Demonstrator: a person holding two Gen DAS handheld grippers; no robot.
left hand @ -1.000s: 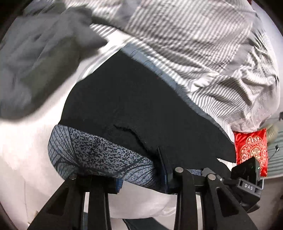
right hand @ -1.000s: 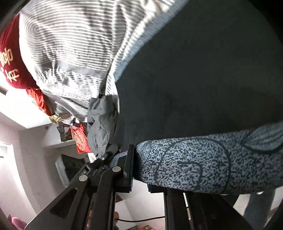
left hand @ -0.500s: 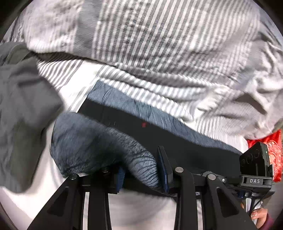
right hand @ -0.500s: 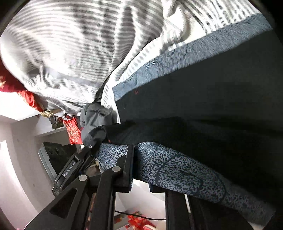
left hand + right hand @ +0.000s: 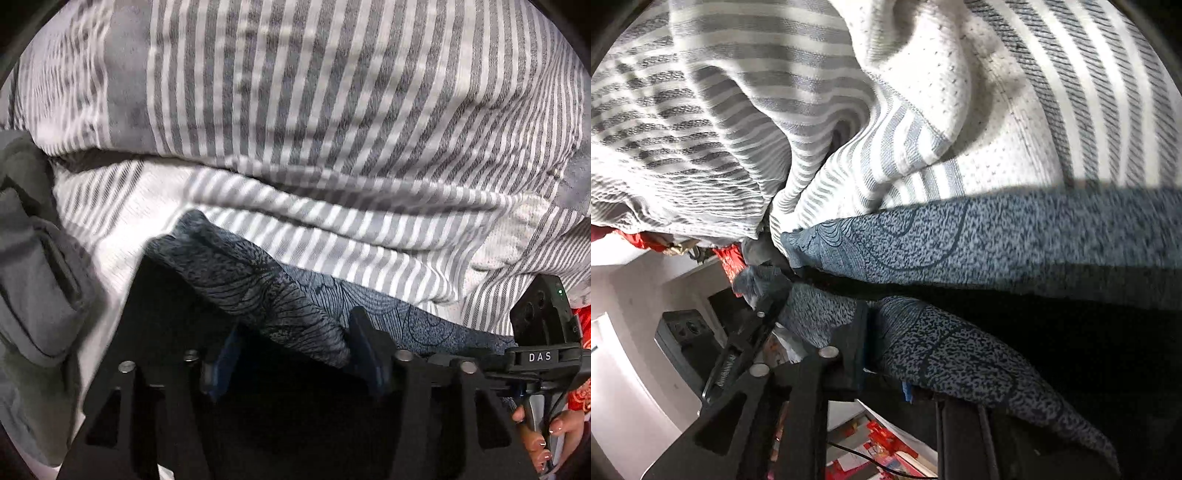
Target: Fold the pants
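Observation:
The pants are black with a blue-grey patterned waistband (image 5: 280,306) and lie on the striped bedding. In the left wrist view a folded-over strip of that band sits between the fingers of my left gripper (image 5: 293,350). Its jaws are opening, and the left pad stands clear of the cloth. In the right wrist view the patterned band (image 5: 997,240) runs across the frame, with a second layer folded toward it. My right gripper (image 5: 886,354) still has that layer pinched while its jaws start opening. The cloth drapes over and hides the right finger.
A grey-and-white striped quilt (image 5: 332,110) is bunched just beyond the pants, also filling the top of the right wrist view (image 5: 738,110). A grey garment (image 5: 37,277) lies at the left. A person's hand (image 5: 539,435) holds the other gripper's handle at the right, beside a red cushion (image 5: 581,317).
Both grippers carried the patterned edge over the black cloth toward the striped quilt and lowered it. The left jaws have spread apart; the right jaws have widened slightly.

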